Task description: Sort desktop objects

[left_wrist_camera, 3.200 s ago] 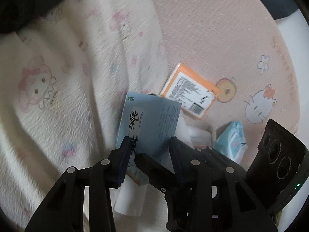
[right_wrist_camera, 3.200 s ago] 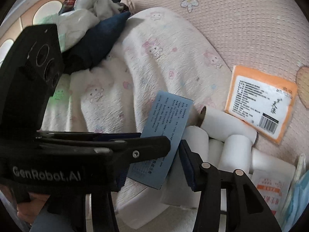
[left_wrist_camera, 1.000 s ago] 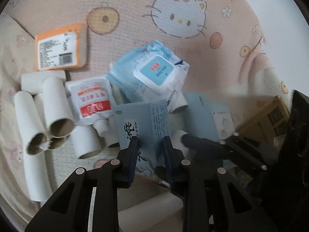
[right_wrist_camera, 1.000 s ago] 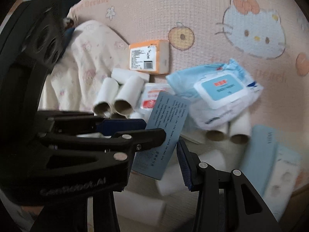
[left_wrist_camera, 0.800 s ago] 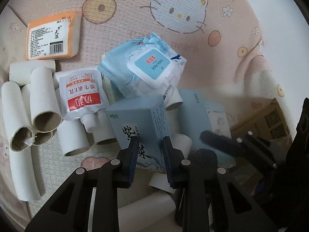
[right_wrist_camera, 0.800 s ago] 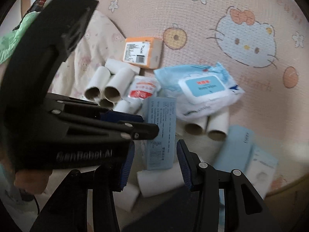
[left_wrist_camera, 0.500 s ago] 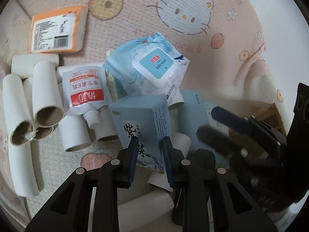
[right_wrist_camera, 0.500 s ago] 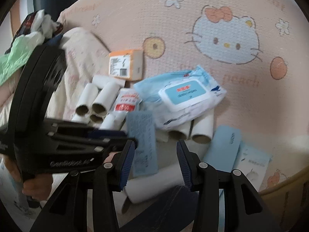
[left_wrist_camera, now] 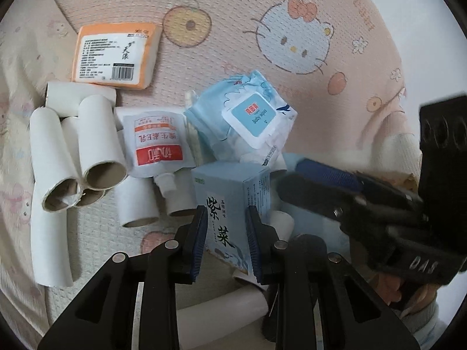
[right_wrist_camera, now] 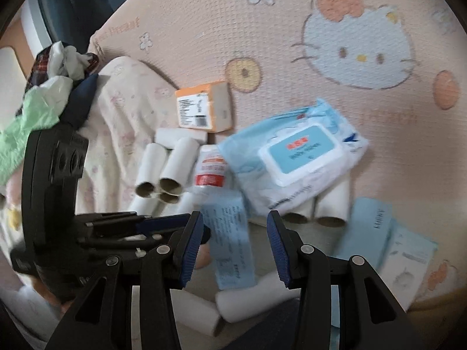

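A light-blue carton [left_wrist_camera: 230, 192] with dark Chinese characters stands upright between the blue pads of my left gripper [left_wrist_camera: 226, 233], which is shut on its lower part. The carton hangs just above several white cardboard tubes [left_wrist_camera: 96, 143]. From the right wrist view the same carton [right_wrist_camera: 233, 262] shows its printed side, with the left gripper [right_wrist_camera: 186, 227] reaching in from the left. My right gripper [right_wrist_camera: 235, 245] is open, its pads well clear of the carton behind them. The right gripper [left_wrist_camera: 292, 175] sits right of the carton in the left wrist view.
On the pink cartoon-cat mat [left_wrist_camera: 233, 29] lie an orange tissue pack [left_wrist_camera: 115, 55], a white pouch with a red label [left_wrist_camera: 157, 145], a blue wet-wipes pack [left_wrist_camera: 245, 122] and two flat light-blue boxes [right_wrist_camera: 367, 230]. A cream blanket [right_wrist_camera: 116, 116] and a clothes pile [right_wrist_camera: 58, 67] lie left.
The right gripper has pulled back and slightly up from the carton, so its view takes in more of the mat. The left gripper keeps the carton and has rolled a little.
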`<state>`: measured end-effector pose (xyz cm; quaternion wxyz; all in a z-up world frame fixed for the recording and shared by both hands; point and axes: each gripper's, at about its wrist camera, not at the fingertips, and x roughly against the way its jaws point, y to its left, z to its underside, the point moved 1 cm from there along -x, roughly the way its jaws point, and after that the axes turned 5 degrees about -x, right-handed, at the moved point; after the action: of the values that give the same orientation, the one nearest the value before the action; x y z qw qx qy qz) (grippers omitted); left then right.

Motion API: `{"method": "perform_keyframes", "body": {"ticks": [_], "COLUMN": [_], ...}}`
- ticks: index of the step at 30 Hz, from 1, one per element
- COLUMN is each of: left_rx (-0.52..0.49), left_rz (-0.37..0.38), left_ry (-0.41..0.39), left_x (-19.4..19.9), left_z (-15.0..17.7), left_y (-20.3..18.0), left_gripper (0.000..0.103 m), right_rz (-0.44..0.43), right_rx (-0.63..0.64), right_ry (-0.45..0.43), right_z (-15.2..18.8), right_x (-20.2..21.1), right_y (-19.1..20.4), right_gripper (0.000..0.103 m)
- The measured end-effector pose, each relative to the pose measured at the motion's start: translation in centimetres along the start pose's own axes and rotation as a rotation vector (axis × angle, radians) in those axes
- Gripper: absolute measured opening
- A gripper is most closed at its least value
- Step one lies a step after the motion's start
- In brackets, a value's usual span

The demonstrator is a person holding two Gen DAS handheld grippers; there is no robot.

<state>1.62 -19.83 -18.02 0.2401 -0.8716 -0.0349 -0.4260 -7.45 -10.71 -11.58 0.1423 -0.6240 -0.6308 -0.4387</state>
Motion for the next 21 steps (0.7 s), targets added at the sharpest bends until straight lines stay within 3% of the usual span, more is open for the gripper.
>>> {"method": "perform_keyframes", "body": {"ticks": [7, 12, 14, 18, 21], "left_rx": [-0.001, 0.003, 0.005, 0.013, 0.009], "left_rz": [0.019, 0.024, 0.013, -0.041, -0.046], "left_ry": [0.013, 0.018, 0.011, 0.003, -0.012], "left_x": [-0.7, -0.8, -0.6, 0.2, 1.0], "left_z": [0.5, 0.9, 1.0, 1.0, 0.9], "left_y": [-0.4, -0.3, -0.2, -0.3, -0.5], "left_gripper": [0.029, 0.029, 0.032, 0.046, 0.054], "right_rz": [-0.051, -0.012, 0.008, 0.021, -0.03], "right_rx": [-0.003, 0.005, 0.034, 0.051, 0.029], "right_ry": [0.099, 0.163, 0.191, 0.144, 0.057], "right_z": [-1.1, -0.9, -0.6, -0.5, -1.1], "right_x": [-2.7, -4.5, -5.1, -5.1, -3.4], "right_y": [1.2, 1.4, 1.6, 1.9, 2.1], "right_gripper": [0.042, 0.042, 0.037, 0.035, 0.035]}}
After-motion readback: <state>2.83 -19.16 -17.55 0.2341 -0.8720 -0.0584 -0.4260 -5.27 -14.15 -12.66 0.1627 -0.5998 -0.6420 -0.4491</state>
